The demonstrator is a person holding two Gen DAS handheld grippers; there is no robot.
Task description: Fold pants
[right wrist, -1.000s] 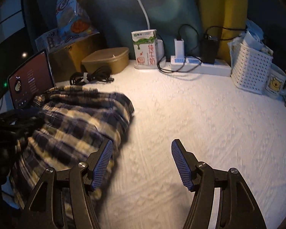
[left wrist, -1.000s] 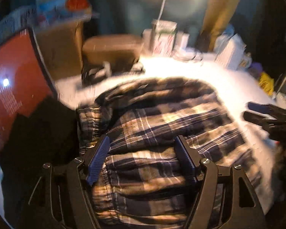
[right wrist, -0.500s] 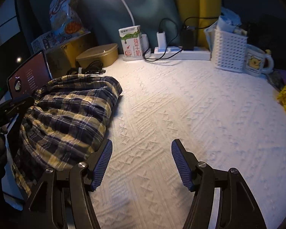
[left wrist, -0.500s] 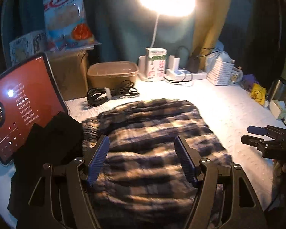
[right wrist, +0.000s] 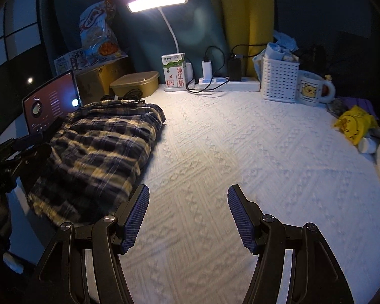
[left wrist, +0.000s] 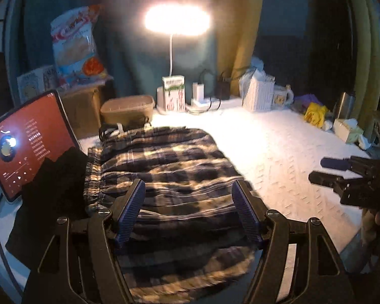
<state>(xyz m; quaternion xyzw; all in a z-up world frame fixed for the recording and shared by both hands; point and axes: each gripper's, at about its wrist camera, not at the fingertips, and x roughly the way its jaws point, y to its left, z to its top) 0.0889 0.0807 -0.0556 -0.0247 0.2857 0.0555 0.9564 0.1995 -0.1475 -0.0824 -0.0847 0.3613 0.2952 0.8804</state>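
Pants [right wrist: 98, 149] — plaid flannel in navy and yellow, folded into a soft bundle — lie at the left of the desk's white knitted cover [right wrist: 253, 152], beside a lit tablet [right wrist: 50, 101]; your left tongs [left wrist: 188, 209] hang above them, blue ribbed pads apart, gripping nothing; your right tongs [right wrist: 188, 217] gape empty over bare cover; a milk carton [right wrist: 174, 72] under the lamp [right wrist: 157, 1] reads 纯牛奶; only the right view shows the perforated white basket [right wrist: 280, 81] and bear mug [right wrist: 314, 88] sharply — the left alone catches a steel flask [left wrist: 344, 105].
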